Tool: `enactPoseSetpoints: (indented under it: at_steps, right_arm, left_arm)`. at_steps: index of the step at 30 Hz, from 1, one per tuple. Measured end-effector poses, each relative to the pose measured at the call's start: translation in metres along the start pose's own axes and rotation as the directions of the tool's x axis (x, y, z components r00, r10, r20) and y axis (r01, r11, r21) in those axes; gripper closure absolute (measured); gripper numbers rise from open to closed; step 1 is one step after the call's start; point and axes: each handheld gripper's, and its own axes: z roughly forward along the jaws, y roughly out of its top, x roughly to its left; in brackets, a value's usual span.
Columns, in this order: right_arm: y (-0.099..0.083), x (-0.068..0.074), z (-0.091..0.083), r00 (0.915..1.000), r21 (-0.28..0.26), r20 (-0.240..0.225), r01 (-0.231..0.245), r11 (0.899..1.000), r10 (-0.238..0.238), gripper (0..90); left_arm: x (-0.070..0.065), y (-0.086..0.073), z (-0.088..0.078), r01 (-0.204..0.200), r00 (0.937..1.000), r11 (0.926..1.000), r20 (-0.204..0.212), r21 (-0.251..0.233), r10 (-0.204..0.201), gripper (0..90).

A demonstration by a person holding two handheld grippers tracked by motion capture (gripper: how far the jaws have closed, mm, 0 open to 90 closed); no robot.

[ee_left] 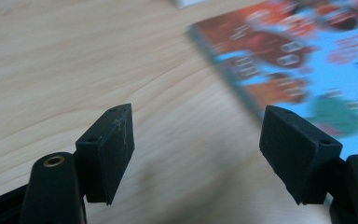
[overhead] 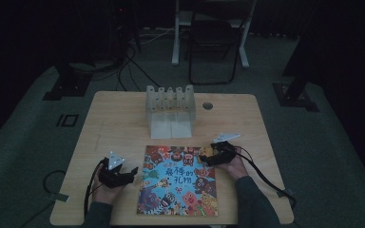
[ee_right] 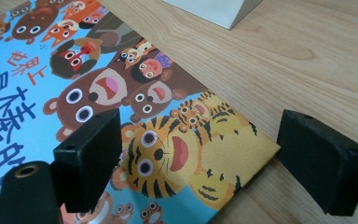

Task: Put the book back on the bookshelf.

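Wooden table [overhead: 123,114] carries a picture book [overhead: 178,180] at frame centre; right claw [ee_right: 200,158] straddles its corner, apart, probably to lift it, while left claw [ee_left: 196,149] waits apart beside it.

Dim lab/studio: stand bases [overhead: 68,85], floor cables [overhead: 133,61], folding chair [overhead: 212,40], wood table [overhead: 119,114].

I see a book [overhead: 177,180] with sky-blue cover, brown bears, an orange striped tiger; pale wood-grain table [overhead: 109,118]; black jaws.
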Motion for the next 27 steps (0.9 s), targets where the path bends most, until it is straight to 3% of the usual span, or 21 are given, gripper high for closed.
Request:
enactPoseSetpoints:
  at_steps: [2,3,4,10,12,15,16,17,19,20,22,27]
  right_arm:
    - [0.0,-0.001,0.0,1.0,0.0,-0.004,-0.006,1.0,0.006,14.3]
    - [0.001,-0.002,-0.001,0.9997,-0.004,-0.013,-0.021,1.0,0.021,15.5]
    - [0.002,-0.003,-0.002,0.9994,-0.003,-0.018,-0.029,1.0,0.029,15.6]
    - [0.004,-0.003,-0.005,0.9989,-0.012,-0.028,-0.039,0.999,0.039,15.6]
    - [0.005,-0.003,-0.006,0.9989,-0.014,-0.029,-0.037,0.999,0.036,15.6]
    - [0.007,-0.003,-0.009,0.9988,-0.021,-0.034,-0.036,0.999,0.036,15.6]
    - [0.008,-0.003,-0.01,0.9986,-0.024,-0.037,-0.04,0.999,0.039,15.6]
    - [0.008,-0.003,-0.01,0.9984,-0.029,-0.04,-0.043,0.999,0.041,15.6]
    - [0.009,-0.003,-0.011,0.9981,-0.031,-0.043,-0.046,0.998,0.044,15.6]
    - [0.009,-0.004,-0.012,0.9979,-0.034,-0.046,-0.047,0.998,0.045,15.6]
    - [0.011,-0.004,-0.014,0.9974,-0.041,-0.052,-0.052,0.998,0.05,15.6]
    - [0.013,-0.003,-0.016,0.9975,-0.05,-0.051,-0.051,0.997,0.049,15.6]
  left_arm:
    - [0.0,0.0,0.0,0.0,1.0,1.0,0.0,0.0,0.0,25.9]
    - [-0.016,0.001,-0.007,-0.016,0.9986,0.9995,0.05,-0.029,0.017,24.5]
    - [-0.022,0.001,-0.008,-0.025,0.9977,0.9991,0.062,-0.036,0.027,23.6]
    - [-0.047,0.002,-0.015,-0.091,0.9892,0.9938,0.109,-0.064,0.097,15.9]
    - [-0.053,0.002,-0.018,-0.107,0.9864,0.9896,0.114,-0.096,0.118,15.5]
    - [-0.062,0.001,-0.024,-0.145,0.9786,0.9802,0.127,-0.135,0.162,15.4]
    - [-0.062,0.001,-0.024,-0.145,0.9786,0.9802,0.127,-0.135,0.162,14.9]
    - [-0.068,0.0,-0.027,-0.168,0.9729,0.9743,0.134,-0.15,0.188,14.7]
    - [-0.072,-0.002,-0.029,-0.184,0.9697,0.9702,0.132,-0.158,0.205,14.5]
    - [-0.078,-0.004,-0.03,-0.207,0.9656,0.9647,0.125,-0.163,0.228,14.5]
    - [-0.083,-0.006,-0.03,-0.21,0.963,0.9626,0.134,-0.171,0.234,14.3]
    - [-0.093,-0.009,-0.027,-0.247,0.949,0.9549,0.158,-0.165,0.273,12.4]
